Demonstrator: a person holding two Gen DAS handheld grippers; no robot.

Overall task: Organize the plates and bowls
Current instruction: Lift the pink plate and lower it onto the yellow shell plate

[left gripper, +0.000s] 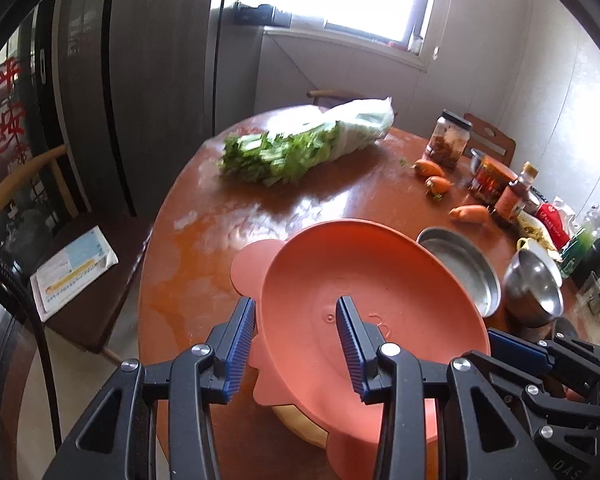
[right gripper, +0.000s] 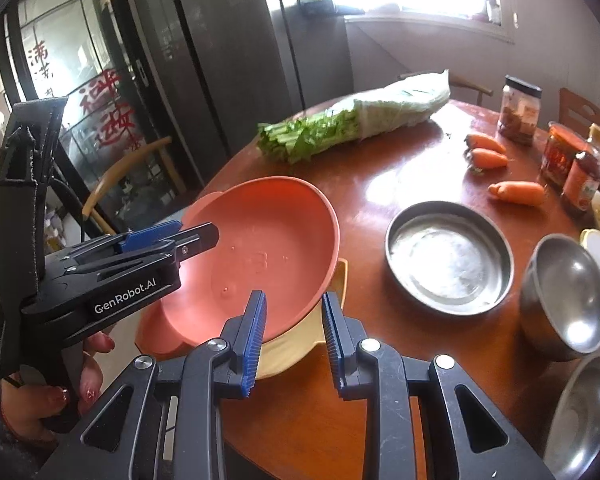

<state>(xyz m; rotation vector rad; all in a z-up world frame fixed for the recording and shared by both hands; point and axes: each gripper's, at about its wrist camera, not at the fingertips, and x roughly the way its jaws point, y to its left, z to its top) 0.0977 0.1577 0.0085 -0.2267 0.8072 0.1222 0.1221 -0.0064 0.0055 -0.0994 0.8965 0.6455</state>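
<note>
Two hand-held grippers, left (left gripper: 296,344) and right (right gripper: 294,332), clamp opposite rims of the tilted orange bowl (right gripper: 268,248) above the table (right gripper: 380,192). Stacking seems underway; next, likely lowering it level onto the yellow bowl (right gripper: 300,344).

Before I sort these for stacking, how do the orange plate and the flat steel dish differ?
The orange plate is plastic-looking and tilted, its rim between the fingers of both hand-held grippers; the steel dish is shiny metal and lies flat on the table, untouched. The plate looks wider, with ear-like tabs; the dish is plain round. Both are shallow and empty.
</note>
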